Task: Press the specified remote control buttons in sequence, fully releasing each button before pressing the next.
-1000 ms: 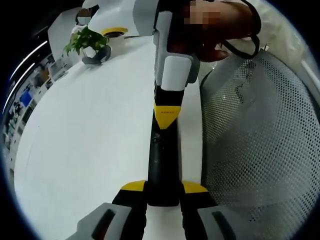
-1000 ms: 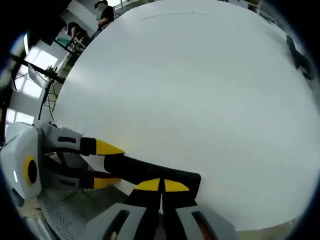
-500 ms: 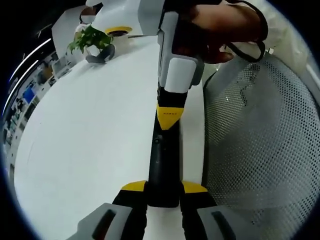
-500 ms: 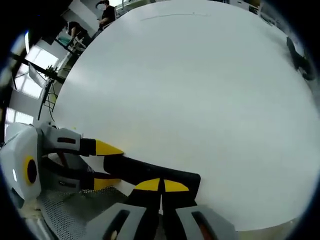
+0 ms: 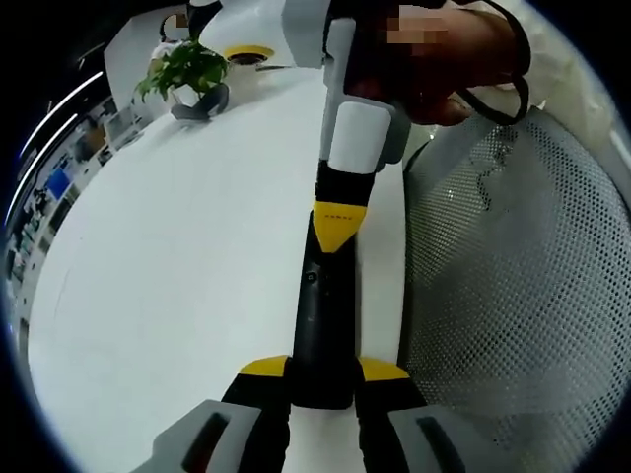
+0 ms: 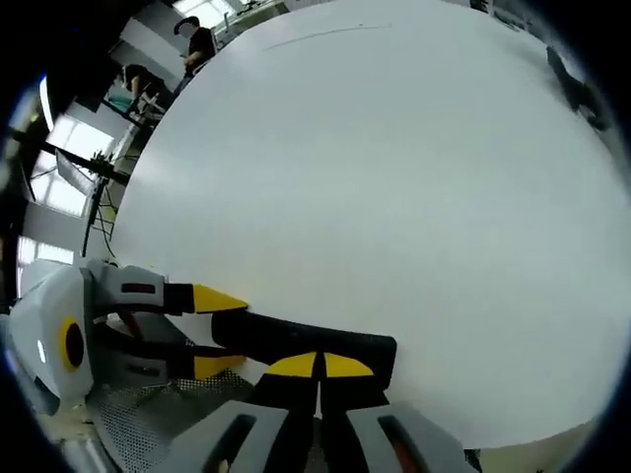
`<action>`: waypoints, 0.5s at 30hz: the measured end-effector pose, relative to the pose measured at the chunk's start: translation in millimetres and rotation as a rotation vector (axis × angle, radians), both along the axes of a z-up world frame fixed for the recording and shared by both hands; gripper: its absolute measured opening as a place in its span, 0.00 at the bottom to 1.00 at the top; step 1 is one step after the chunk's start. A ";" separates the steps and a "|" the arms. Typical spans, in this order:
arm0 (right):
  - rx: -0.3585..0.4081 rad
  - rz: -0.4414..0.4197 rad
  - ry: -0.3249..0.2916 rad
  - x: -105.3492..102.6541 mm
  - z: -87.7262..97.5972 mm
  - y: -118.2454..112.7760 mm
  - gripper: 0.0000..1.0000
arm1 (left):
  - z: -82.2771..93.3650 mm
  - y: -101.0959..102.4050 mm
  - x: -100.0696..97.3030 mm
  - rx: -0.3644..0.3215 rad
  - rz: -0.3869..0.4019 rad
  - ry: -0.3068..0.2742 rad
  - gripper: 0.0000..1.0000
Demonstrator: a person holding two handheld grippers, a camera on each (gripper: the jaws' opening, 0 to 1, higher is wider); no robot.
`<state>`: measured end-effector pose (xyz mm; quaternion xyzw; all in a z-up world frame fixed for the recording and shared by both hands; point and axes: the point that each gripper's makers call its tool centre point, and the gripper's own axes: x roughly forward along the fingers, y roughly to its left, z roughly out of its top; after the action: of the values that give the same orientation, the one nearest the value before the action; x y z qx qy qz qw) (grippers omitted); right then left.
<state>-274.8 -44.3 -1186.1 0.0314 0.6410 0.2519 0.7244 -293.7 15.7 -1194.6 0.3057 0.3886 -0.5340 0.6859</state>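
In the left gripper view, the left claw [image 5: 322,379] rises from the bottom edge, its two yellow-tipped jaws clamped on the near end of a long black remote control [image 5: 322,330]; the remote lies along the white desk [image 5: 168,276], close to its edge; at the remote's far end the right claw [image 5: 338,225] comes in from above, its yellow tips drawn together and touching the top of the remote; beyond it, a person's hand [image 5: 444,74] grips the white body of that gripper; to the right, beside the desk, stands a grey mesh chair back [image 5: 513,296]; at the far end of the desk sits a small potted plant [image 5: 187,74].

In the right gripper view, the right claw [image 6: 317,367] is pinched closed with its yellow tips meeting over the end of the remote control [image 6: 306,340]; the left claw [image 6: 222,330] enters from the left, one yellow tip on each side of the remote; the desk [image 6: 394,177] stretches away; far off, a person [image 6: 197,44] stands near windows.
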 end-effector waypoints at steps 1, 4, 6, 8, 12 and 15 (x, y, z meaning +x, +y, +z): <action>0.001 0.006 -0.008 1.6 1.5 1.6 0.00 | 0.0 0.1 0.0 -0.001 0.000 0.000 0.24; 0.006 0.008 -0.015 6.1 5.4 5.0 0.00 | 0.0 0.4 0.1 -0.006 0.000 0.000 0.24; 0.023 0.010 -0.013 9.6 7.8 10.5 0.00 | 0.0 0.4 0.1 -0.007 0.001 0.000 0.24; 0.030 0.021 -0.006 11.8 8.1 16.4 0.00 | 0.0 0.3 0.2 -0.006 0.001 0.000 0.24; 0.020 0.051 0.011 10.7 4.7 25.2 0.00 | 0.2 0.1 -0.1 -0.010 -0.005 -0.004 0.24; 0.021 0.054 0.012 10.8 3.3 28.3 0.00 | 0.4 -0.2 -0.1 -0.012 -0.002 -0.003 0.24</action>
<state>-264.0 -16.0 -1182.8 0.0230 0.6434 0.2778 0.7130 -293.8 15.5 -1194.2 0.3028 0.3840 -0.5365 0.6878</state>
